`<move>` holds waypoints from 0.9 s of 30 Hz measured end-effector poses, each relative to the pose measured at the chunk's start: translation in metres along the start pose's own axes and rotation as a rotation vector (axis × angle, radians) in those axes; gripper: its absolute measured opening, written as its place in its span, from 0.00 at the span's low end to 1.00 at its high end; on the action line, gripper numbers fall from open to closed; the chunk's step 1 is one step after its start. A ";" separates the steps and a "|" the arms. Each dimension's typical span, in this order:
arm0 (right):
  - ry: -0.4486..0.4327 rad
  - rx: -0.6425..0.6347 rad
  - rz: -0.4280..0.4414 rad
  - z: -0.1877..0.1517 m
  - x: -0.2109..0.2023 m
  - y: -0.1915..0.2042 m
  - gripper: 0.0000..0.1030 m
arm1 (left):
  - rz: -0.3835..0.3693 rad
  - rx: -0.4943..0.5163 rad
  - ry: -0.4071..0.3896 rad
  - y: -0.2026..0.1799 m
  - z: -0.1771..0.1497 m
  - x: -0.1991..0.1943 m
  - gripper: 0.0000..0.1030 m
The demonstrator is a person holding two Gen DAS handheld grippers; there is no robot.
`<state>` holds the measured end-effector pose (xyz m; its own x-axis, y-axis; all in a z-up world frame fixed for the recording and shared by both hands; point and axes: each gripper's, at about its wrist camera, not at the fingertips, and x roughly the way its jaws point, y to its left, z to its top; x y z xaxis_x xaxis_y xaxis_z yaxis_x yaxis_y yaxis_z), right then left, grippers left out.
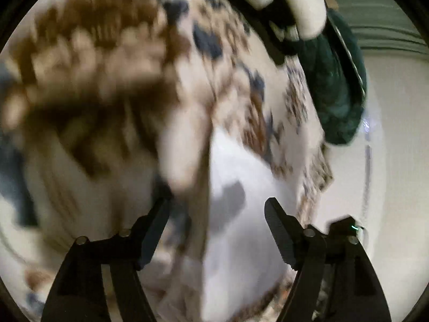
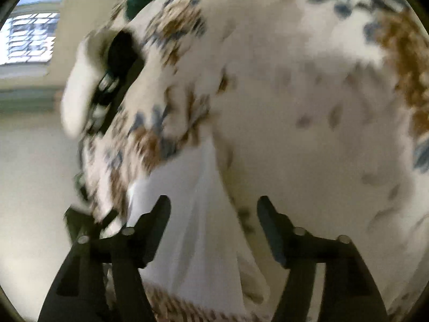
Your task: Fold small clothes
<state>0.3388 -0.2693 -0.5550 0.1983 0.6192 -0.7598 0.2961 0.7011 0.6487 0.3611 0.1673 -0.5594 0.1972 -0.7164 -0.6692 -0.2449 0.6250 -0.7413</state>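
Note:
A small white garment with brown and blue print (image 1: 112, 86) fills the left wrist view, blurred by motion and hanging close in front of the camera. Its plain white inner side (image 1: 241, 187) shows between the fingers. My left gripper (image 1: 217, 209) is open, with cloth lying against its left finger. The same garment (image 2: 295, 107) fills the right wrist view, its white inner side (image 2: 198, 201) between the fingers. My right gripper (image 2: 214, 206) is open. The other gripper, held in a white-gloved hand (image 1: 308, 5), shows at the top of the left wrist view and at the left in the right wrist view (image 2: 80, 88).
A dark green sleeve (image 1: 337, 86) is behind the gloved hand. A pale wall (image 1: 396, 161) is on the right. A window with blinds (image 2: 29, 37) is at the upper left of the right wrist view.

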 end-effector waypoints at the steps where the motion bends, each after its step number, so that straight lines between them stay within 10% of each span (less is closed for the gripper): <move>1: 0.063 -0.001 0.019 -0.007 0.009 -0.008 0.73 | 0.008 0.009 0.026 0.000 -0.005 0.007 0.70; 7: 0.228 0.005 0.171 -0.031 0.062 -0.029 0.73 | -0.020 0.035 0.071 -0.011 -0.018 0.036 0.67; 8: 0.214 0.002 0.196 -0.031 0.064 -0.027 0.62 | -0.037 0.046 0.042 -0.015 -0.019 0.032 0.62; 10: 0.198 0.012 0.228 -0.031 0.064 -0.024 0.18 | -0.034 0.062 0.015 -0.021 -0.020 0.027 0.15; 20: 0.109 -0.026 0.250 -0.028 0.011 0.041 0.14 | -0.110 0.093 -0.050 -0.068 0.001 -0.038 0.11; 27: 0.017 -0.114 0.274 0.030 -0.010 0.151 0.14 | -0.116 0.201 -0.149 -0.130 0.108 -0.103 0.11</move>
<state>0.4097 -0.1806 -0.4511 0.2402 0.7959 -0.5558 0.1264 0.5420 0.8308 0.4754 0.1932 -0.3994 0.3543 -0.7422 -0.5688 -0.0223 0.6014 -0.7986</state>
